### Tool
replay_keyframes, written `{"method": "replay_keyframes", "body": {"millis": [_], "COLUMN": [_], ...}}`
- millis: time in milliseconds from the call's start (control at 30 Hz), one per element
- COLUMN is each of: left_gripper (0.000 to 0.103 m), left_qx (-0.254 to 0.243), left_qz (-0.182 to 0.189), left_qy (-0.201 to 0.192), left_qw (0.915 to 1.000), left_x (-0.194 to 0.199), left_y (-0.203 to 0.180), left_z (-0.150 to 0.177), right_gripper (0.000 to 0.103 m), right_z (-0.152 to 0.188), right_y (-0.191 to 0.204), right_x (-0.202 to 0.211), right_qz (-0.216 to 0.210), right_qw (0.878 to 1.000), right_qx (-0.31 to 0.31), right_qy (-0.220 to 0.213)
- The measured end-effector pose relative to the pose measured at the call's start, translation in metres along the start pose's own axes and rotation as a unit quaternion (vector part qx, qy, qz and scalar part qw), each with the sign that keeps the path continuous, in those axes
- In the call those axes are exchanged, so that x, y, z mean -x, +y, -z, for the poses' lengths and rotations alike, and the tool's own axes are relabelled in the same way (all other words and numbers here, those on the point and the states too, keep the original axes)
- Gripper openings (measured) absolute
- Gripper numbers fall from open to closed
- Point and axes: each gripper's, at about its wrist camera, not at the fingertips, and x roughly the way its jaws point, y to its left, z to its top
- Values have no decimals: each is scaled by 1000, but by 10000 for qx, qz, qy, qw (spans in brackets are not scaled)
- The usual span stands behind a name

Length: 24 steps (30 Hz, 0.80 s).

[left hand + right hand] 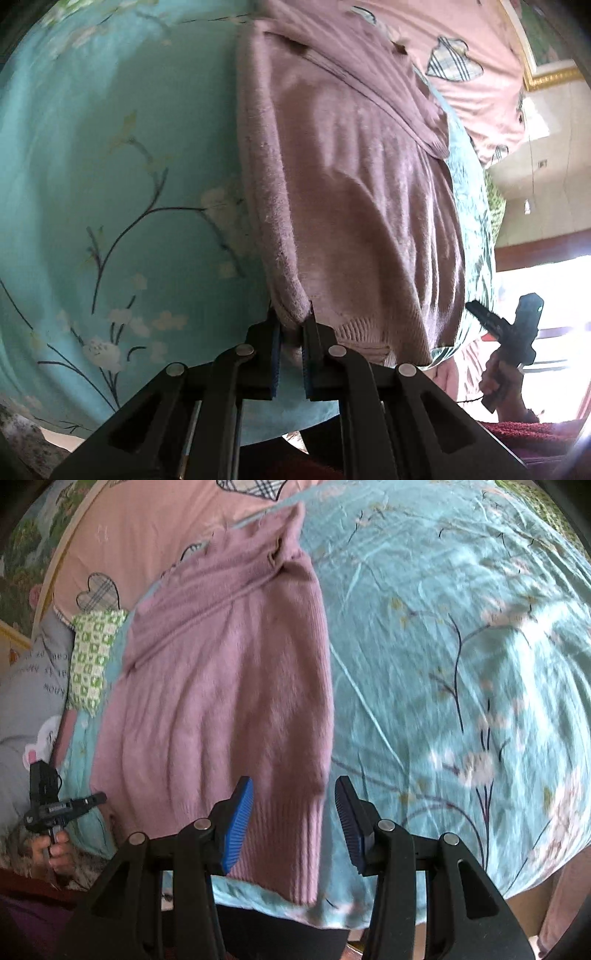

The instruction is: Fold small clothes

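Note:
A mauve knitted sweater lies on the teal flowered bedsheet, its ribbed hem toward me. My left gripper is shut on a bunched fold at the sweater's left hem edge, which rises slightly from the sheet. In the right wrist view the sweater lies flat. There my right gripper hangs open over the right hem corner, its blue pads clear of the knit. The left gripper shows at the sweater's far-left edge, held by a hand. The right gripper also appears at the right in the left wrist view.
A pink quilt with plaid hearts lies beyond the sweater's collar. A green patterned pillow and a grey printed cloth sit to the left. The sheet spreads wide to the right. The bed's near edge runs just below the hem.

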Motion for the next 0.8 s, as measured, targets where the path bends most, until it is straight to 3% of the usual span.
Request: {"method": "replay_keyframes", "body": {"millis": [133, 200, 300, 433, 467, 533, 567, 600, 667, 800], "left_gripper": [23, 45, 62, 66, 64, 44, 17, 6, 4, 4], "left_qx": [152, 115, 293, 177, 99, -104, -218, -260, -160, -269], "left_qz": [323, 355, 398, 303, 258, 68, -86, -119, -34, 25], "left_qy": [351, 484, 686, 563, 544, 498, 497, 536, 459, 94], "left_qw": [9987, 9981, 9964, 9978, 9981, 9987, 9985, 9982, 9988, 9996], "left_x": [-10, -17, -33, -40, -40, -40, -40, -40, -31, 1], "left_y": [8, 5, 2, -9, -11, -14, -13, -10, -2, 4], "left_z": [4, 9, 18, 20, 20, 22, 23, 23, 25, 33], "right_gripper": [47, 47, 47, 47, 47, 46, 30, 7, 6, 5], "right_z": [10, 14, 18, 19, 19, 20, 20, 21, 23, 26], "right_y": [-8, -11, -13, -11, -10, -6, -6, -5, -4, -29], "right_x": [-8, -10, -13, -19, -21, -26, -29, -32, -34, 5], "right_qz": [-130, -235, -464, -745, -816, -923, -900, -841, -719, -771], "right_qw": [9996, 9992, 9981, 9957, 9951, 9941, 9943, 9948, 9954, 9948], "right_qx": [-129, -177, -263, -464, -486, -506, -504, -482, -508, -655], "right_qy": [212, 261, 308, 295, 283, 274, 270, 310, 376, -79]}}
